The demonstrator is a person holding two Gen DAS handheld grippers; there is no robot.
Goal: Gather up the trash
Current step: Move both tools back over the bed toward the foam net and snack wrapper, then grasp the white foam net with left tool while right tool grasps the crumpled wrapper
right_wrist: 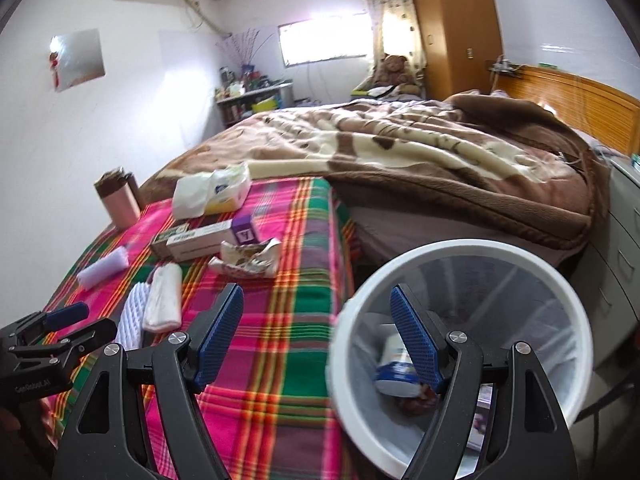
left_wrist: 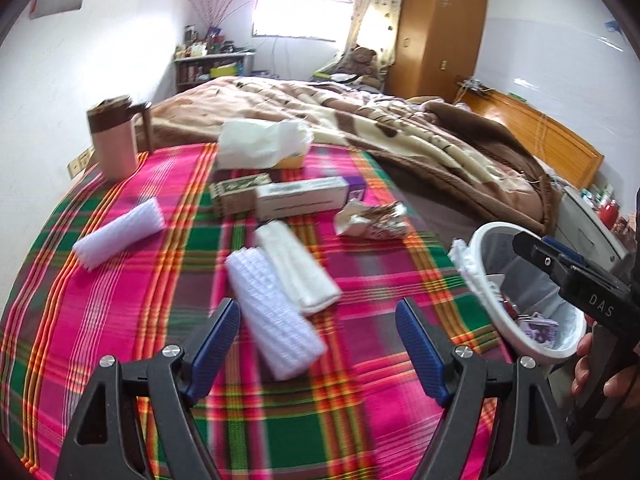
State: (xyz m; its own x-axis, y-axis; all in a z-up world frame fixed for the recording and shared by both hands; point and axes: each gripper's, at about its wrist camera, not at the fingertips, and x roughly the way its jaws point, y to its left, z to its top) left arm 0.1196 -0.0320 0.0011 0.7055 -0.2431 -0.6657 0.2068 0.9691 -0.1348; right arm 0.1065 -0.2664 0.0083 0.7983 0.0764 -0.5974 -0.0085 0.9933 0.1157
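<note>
Trash lies on a plaid cloth (left_wrist: 120, 320): a white foam net sleeve (left_wrist: 274, 316) just ahead of my open, empty left gripper (left_wrist: 318, 316), a folded white wrap (left_wrist: 296, 268) beside it, another foam sleeve (left_wrist: 120, 232) at left, and a crumpled wrapper (left_wrist: 370, 218) near the cloth's right edge. The sleeve (right_wrist: 130, 314), wrap (right_wrist: 162, 300) and wrapper (right_wrist: 248, 258) also show in the right wrist view. A white bin (right_wrist: 560, 308) stands right of the cloth, holding a tub (right_wrist: 394, 368) and scraps. My right gripper (right_wrist: 318, 304) is open and empty over the bin's left rim.
A pink and brown mug (left_wrist: 114, 136), a tissue pack (left_wrist: 260, 144) and two long boxes (left_wrist: 300, 196) stand at the cloth's far side. A bed with a brown blanket (left_wrist: 400, 128) lies beyond. A drawer unit (right_wrist: 624, 240) stands right of the bin.
</note>
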